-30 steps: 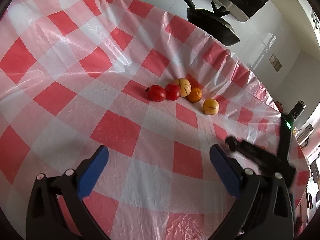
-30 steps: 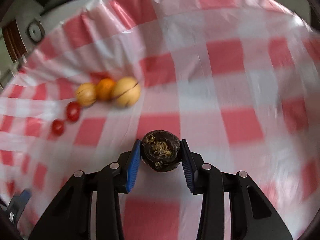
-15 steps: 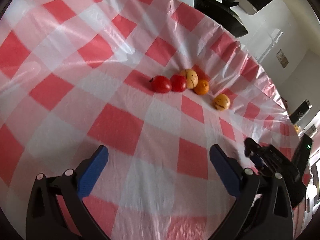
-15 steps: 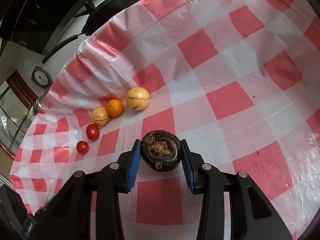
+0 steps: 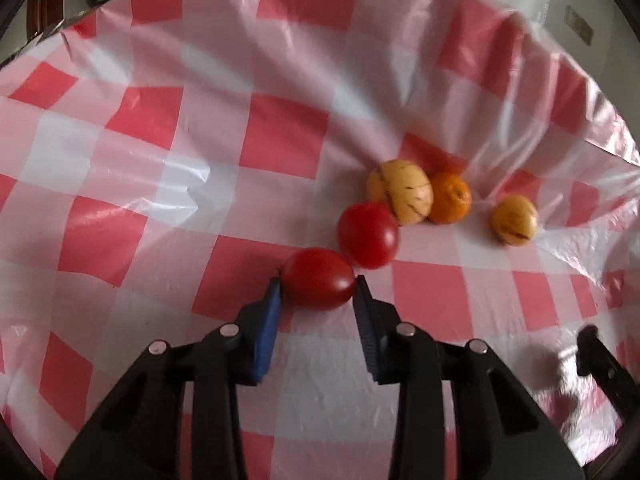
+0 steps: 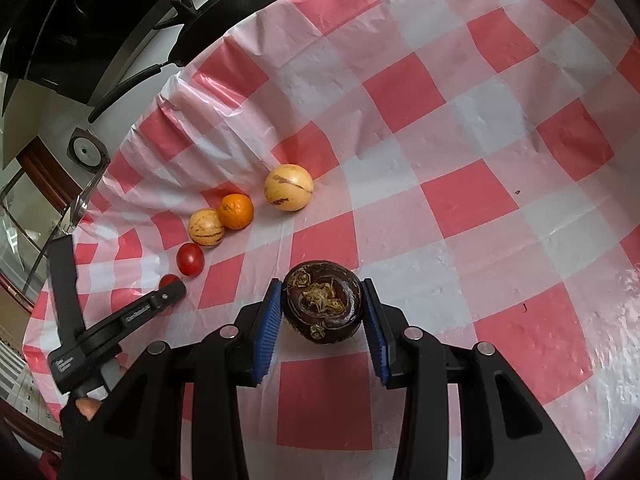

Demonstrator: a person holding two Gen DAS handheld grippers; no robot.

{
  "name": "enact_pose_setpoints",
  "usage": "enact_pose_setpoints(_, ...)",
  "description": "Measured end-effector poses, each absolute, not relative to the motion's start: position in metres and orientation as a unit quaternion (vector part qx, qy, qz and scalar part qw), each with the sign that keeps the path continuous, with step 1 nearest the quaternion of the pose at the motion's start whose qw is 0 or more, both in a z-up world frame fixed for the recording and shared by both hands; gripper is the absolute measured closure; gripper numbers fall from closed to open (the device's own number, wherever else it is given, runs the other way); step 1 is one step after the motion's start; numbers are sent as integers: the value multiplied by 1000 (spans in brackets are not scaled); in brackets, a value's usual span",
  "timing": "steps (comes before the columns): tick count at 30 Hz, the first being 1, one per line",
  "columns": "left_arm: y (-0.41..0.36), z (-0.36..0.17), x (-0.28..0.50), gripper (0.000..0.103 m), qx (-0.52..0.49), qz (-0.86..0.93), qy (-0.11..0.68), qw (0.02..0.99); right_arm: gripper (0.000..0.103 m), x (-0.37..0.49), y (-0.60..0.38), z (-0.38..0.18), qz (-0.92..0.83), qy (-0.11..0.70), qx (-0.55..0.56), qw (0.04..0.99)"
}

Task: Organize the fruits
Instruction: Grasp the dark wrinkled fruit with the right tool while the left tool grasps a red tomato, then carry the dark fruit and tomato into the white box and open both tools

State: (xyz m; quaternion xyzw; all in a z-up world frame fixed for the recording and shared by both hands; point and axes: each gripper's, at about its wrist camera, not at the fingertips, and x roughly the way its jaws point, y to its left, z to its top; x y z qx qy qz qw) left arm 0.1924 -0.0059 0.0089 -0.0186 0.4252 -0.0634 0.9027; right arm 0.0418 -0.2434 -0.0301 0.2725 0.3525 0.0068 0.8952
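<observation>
Right claw: black frame, ribbed blue pads, clenched on a dark, glossy, round mangosteen, dried calyx facing the camera, held over the tabletop. Left claw: same build, pads on both sides of the nearest tomato, touching or just short of it; whether it truly grips cannot be told. That tomato is smooth, red and oval, and sits at the near end of a curved row of fruit. Second tomato, red and rounder, just behind it and touching. Next, a pale yellow melon with thin dark streaks, touching the second tomato; an orange, dimpled skin, touching the melon; a smaller streaked yellow fruit, a little apart to the right. Tablecloth: thin, shiny plastic, red-and-white check, wrinkled, gathered in folds at the far edge. Beyond the edge: a black frying pan with a long handle on a white surface.
</observation>
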Motion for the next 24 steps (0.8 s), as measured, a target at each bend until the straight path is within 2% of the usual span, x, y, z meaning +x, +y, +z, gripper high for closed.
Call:
enact_pose_setpoints(7,-13,28,136,67,11,-60,373,926,64,43,-243,-30,7,354,271,895)
enact_pose_setpoints(14,-32,37,86,67,44,-65,356,931,64,44,-243,-31,5,360,270,893)
enact_pose_setpoints(24,-15,46,13,67,52,-59,344,936,64,40,-241,-29,21,351,271,896)
